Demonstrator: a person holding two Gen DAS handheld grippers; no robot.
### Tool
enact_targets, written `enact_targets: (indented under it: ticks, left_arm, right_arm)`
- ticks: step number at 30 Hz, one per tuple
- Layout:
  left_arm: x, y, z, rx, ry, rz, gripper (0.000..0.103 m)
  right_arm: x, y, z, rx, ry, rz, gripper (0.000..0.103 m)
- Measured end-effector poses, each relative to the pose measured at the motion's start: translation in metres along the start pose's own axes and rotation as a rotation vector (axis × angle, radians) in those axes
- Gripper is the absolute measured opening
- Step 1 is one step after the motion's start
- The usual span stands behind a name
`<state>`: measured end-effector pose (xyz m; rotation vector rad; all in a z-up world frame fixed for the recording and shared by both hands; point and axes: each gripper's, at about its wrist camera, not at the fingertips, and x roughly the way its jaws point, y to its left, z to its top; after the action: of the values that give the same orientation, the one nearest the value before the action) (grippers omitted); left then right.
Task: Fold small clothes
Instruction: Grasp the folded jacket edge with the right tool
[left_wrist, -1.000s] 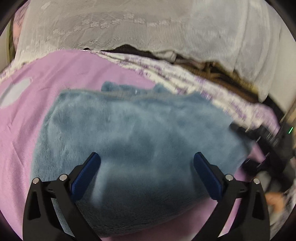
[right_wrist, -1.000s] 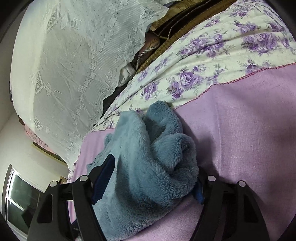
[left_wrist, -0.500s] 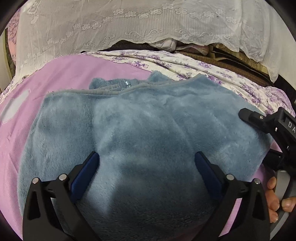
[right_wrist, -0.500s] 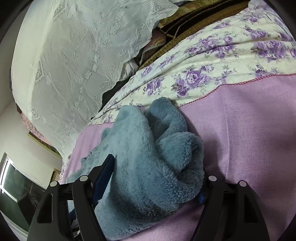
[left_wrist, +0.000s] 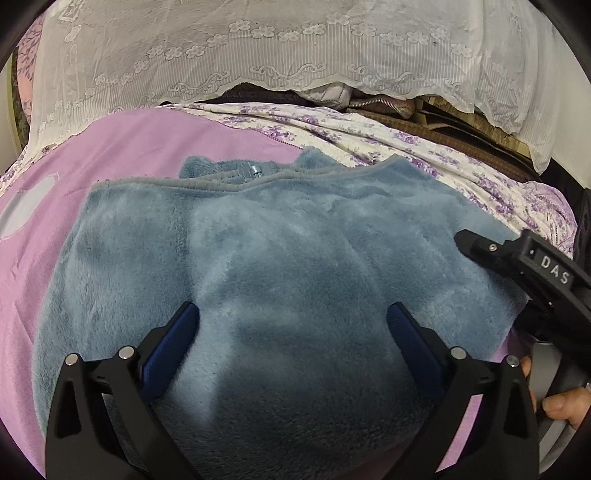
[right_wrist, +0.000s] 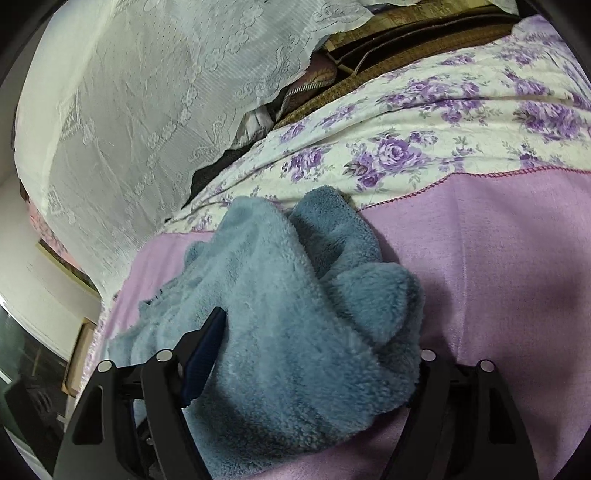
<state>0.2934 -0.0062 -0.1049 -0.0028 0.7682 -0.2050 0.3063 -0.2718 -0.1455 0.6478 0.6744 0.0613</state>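
A pink sheet (left_wrist: 122, 147) covers the bed, and everything here is placed against it. Along its far edge lies a cream quilt with purple flowers (right_wrist: 424, 147), and beyond that hangs a white lace cloth (left_wrist: 295, 48). The blue fleece garment (left_wrist: 288, 266) lies spread on the middle of the pink sheet, its grey-bound edge and a small zip pull toward the floral quilt. Its right end is bunched into a thick wad. The left gripper (left_wrist: 291, 325) hovers over the near part of the fleece with its jaws spread wide and nothing pinched. The right gripper (right_wrist: 314, 354) sits at the bunched end with the wad between its jaws, which have just been opening; whether the pads press on it cannot be told.
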Motion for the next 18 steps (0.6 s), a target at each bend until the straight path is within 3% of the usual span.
enact_targets:
  ticks: [5, 9, 13, 18]
  left_arm:
    - [-0.018, 0.007, -0.004, -0.022, -0.063, -0.001, 0.099]
    - [-0.034, 0.020, -0.003, -0.070, -0.122, 0.010, 0.099]
    - [-0.012, 0.040, 0.001, -0.156, -0.020, 0.005, 0.099]
    - [-0.003, 0.026, -0.001, -0.087, 0.004, 0.081, 0.099]
  right_arm:
    - [-0.002, -0.003, 0.000, 0.013, -0.014, -0.002, 0.074]
    - [-0.012, -0.018, -0.001, 0.089, -0.051, 0.063, 0.064]
    - [-0.013, -0.019, 0.000, 0.099, -0.054, 0.079, 0.063]
    - [-0.008, -0.013, -0.001, 0.067, -0.032, 0.071, 0.071]
